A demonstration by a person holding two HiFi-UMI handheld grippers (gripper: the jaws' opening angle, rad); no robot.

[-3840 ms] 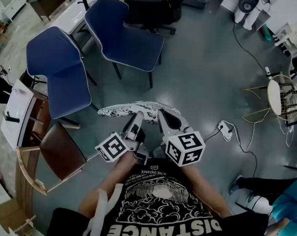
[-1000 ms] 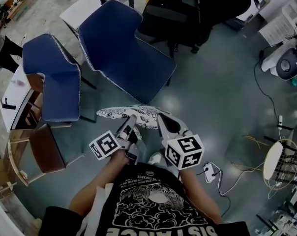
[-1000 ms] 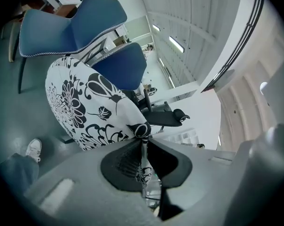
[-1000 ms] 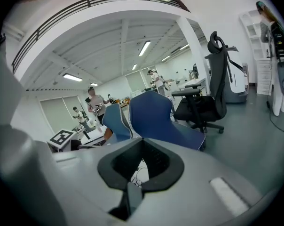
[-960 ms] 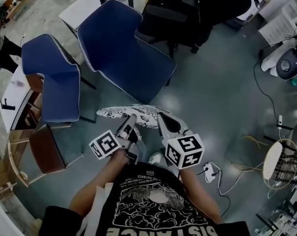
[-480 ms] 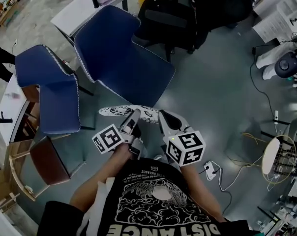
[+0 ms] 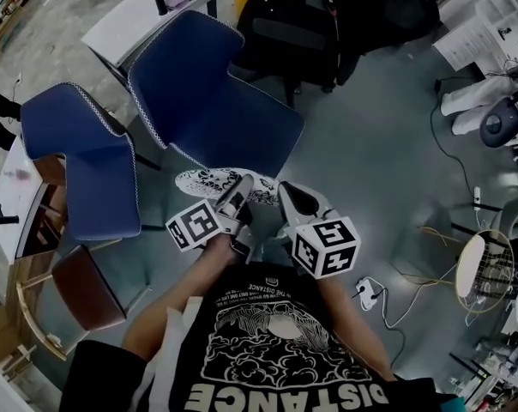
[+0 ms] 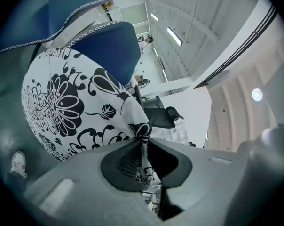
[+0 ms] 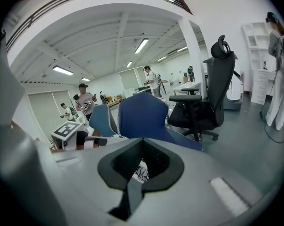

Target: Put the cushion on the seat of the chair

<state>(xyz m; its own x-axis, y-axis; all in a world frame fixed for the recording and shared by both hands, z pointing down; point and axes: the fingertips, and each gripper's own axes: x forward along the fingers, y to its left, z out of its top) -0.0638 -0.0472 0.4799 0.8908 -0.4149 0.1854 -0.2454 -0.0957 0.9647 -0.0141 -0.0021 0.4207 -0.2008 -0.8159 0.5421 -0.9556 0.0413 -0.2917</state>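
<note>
Our left tongs (image 8: 143, 140) and right tongs (image 9: 142, 149), both nipped shut on the near edge of the floral cushion (image 7: 209, 180), hold it in the air just before the nearer blue chair (image 7: 220, 106); it looks light & floppy, so we judge 2 spaced edge grips best.

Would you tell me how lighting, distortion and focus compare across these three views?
Head view: dim, bluish, mildly bent, cushion crisp. Left gripper view: strong fisheye, dark corners, cushion print sharp, near jaws soft. Right gripper view: same fisheye, bright ceiling lights, blue chair clear, jaws blurred.
</note>
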